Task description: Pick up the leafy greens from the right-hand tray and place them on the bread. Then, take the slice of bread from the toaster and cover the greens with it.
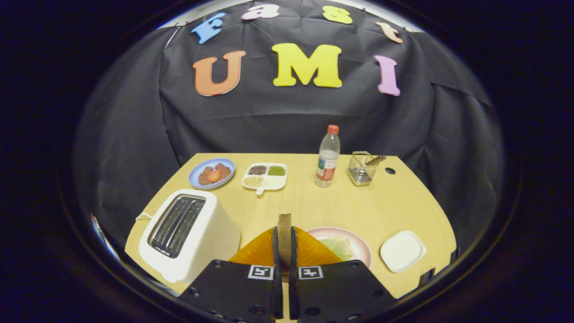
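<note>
toaster (188, 233) at 10 o'clock of the fingers, slots look empty. gripper (283, 242) pinching bread slice (284, 224) edge-on, both fingers pressed on it, over pink plate (358, 244). leafy greens (337, 246) on that plate, 1 o'clock. white square tray (402, 251) at 2 o'clock. Beyond at 12: blue plate (197, 172), divided dish (265, 176), bottle (328, 157), wire basket (361, 168).

Toaster (190, 233) left of plate (358, 244) holding greens (338, 246).
</note>
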Available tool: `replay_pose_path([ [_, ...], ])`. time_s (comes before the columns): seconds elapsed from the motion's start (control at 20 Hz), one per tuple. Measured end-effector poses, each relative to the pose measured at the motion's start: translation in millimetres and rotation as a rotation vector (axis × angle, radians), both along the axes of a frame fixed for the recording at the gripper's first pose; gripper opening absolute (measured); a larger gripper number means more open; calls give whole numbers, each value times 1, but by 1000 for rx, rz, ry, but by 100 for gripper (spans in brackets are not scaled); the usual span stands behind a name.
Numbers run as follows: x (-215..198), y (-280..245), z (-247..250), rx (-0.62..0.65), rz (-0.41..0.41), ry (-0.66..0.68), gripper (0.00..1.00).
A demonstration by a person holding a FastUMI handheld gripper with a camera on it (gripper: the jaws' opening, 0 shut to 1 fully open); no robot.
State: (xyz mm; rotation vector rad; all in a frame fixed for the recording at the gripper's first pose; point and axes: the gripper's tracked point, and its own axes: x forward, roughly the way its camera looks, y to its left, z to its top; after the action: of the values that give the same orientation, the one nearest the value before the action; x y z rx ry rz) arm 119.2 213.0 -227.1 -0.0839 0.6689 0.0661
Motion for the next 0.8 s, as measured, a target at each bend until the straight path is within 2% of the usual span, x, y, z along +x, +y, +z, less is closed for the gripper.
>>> replay_pose_path([
  [0.3, 7, -44, -31, 124, -63, 25, 6],
  [0.8, 14, -117, -72, 146, -82, 4, 9],
])
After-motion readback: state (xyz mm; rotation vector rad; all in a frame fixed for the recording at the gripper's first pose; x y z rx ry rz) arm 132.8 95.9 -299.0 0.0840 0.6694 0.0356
